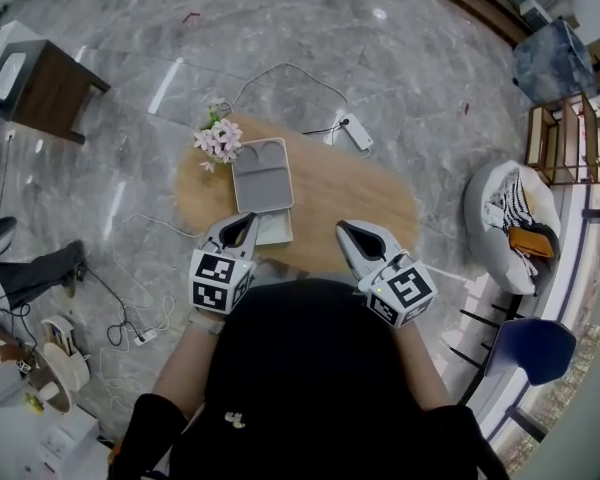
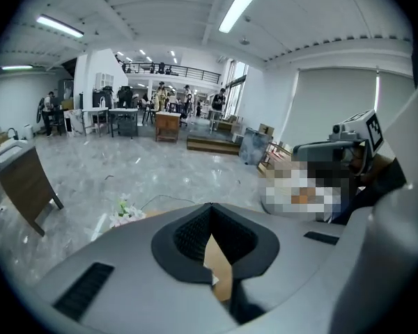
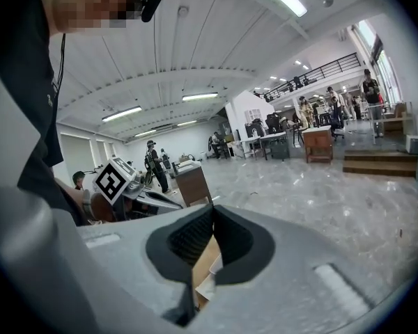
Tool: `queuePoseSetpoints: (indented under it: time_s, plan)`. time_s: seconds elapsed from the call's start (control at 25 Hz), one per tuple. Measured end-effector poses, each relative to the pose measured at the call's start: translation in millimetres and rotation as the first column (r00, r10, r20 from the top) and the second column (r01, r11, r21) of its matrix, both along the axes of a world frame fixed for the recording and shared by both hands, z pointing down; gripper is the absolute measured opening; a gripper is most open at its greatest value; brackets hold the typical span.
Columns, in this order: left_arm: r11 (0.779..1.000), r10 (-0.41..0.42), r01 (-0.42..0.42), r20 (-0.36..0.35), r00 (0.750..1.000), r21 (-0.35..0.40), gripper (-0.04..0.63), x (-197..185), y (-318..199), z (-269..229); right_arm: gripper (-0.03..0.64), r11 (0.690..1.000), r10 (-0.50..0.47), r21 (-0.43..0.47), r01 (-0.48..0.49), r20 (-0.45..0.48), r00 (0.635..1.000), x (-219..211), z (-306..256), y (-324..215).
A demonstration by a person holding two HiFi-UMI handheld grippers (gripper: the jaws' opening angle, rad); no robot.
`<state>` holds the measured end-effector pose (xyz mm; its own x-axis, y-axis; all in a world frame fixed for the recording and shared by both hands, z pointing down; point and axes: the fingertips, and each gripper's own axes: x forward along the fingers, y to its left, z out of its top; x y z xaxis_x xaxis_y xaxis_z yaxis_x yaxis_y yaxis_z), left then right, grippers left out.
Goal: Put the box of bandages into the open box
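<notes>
An open grey box (image 1: 261,173) lies on the oval wooden table (image 1: 350,193), its moulded inside facing up. A flat white box (image 1: 275,229) lies against its near edge; whether it is the bandage box I cannot tell. My left gripper (image 1: 250,218) hovers at the table's near edge, just left of the white box, jaws shut and empty. My right gripper (image 1: 342,226) is held level with it to the right, also shut with nothing in it. In both gripper views the dark pads (image 2: 195,232) (image 3: 188,239) meet, with only table showing below.
A bunch of pink and white flowers (image 1: 218,140) sits at the table's far left by the grey box. On the floor are a power strip (image 1: 358,134) with cables, a brown side table (image 1: 45,86), a white chair with striped cloth (image 1: 515,218) and a blue chair (image 1: 525,348).
</notes>
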<state>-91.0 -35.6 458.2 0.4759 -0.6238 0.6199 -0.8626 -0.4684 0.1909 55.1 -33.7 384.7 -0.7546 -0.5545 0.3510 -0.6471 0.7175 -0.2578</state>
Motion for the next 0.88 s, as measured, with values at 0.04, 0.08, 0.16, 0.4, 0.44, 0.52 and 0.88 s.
queuePoseSetpoints:
  time_s: [0.04, 0.08, 0.16, 0.4, 0.44, 0.52, 0.88]
  plan:
    - [1.000, -0.003, 0.003, -0.011, 1.000, 0.019, 0.014, -0.4, 0.1, -9.6, -0.002, 1.000, -0.004, 0.008, 0.004, 0.003, 1.000, -1.1, -3.8, -1.0]
    - [0.999, -0.006, 0.007, -0.021, 1.000, 0.039, 0.014, -0.6, 0.3, -19.5, -0.002, 1.000, -0.009, 0.016, 0.008, 0.007, 1.000, -1.9, -7.5, -1.9]
    - [0.996, -0.010, 0.013, -0.040, 0.999, 0.084, 0.014, -0.8, 1.1, -39.8, -0.002, 0.999, -0.016, 0.030, 0.016, 0.014, 1.000, -2.9, -15.2, -3.4]
    - [0.977, -0.012, 0.023, -0.050, 0.999, 0.214, 0.015, -3.0, 3.5, -87.5, -0.002, 0.997, -0.034, 0.063, 0.032, 0.044, 0.998, -6.0, -37.2, -5.1]
    - [0.973, -0.014, 0.027, -0.055, 0.998, 0.230, 0.015, -3.6, 4.6, -94.2, -0.003, 0.997, -0.040, 0.071, 0.036, 0.050, 0.998, -7.1, -41.7, -4.5]
    - [0.964, -0.019, 0.038, -0.074, 0.997, 0.262, 0.015, -4.0, 7.6, -107.8, -0.003, 0.995, -0.050, 0.085, 0.045, 0.059, 0.997, -8.4, -50.5, -2.8]
    - [0.924, -0.016, 0.054, -0.102, 0.995, 0.378, 0.015, 1.1, 14.0, -148.9, -0.003, 0.987, -0.102, 0.132, 0.092, 0.071, 0.992, -13.2, -73.0, -5.5]
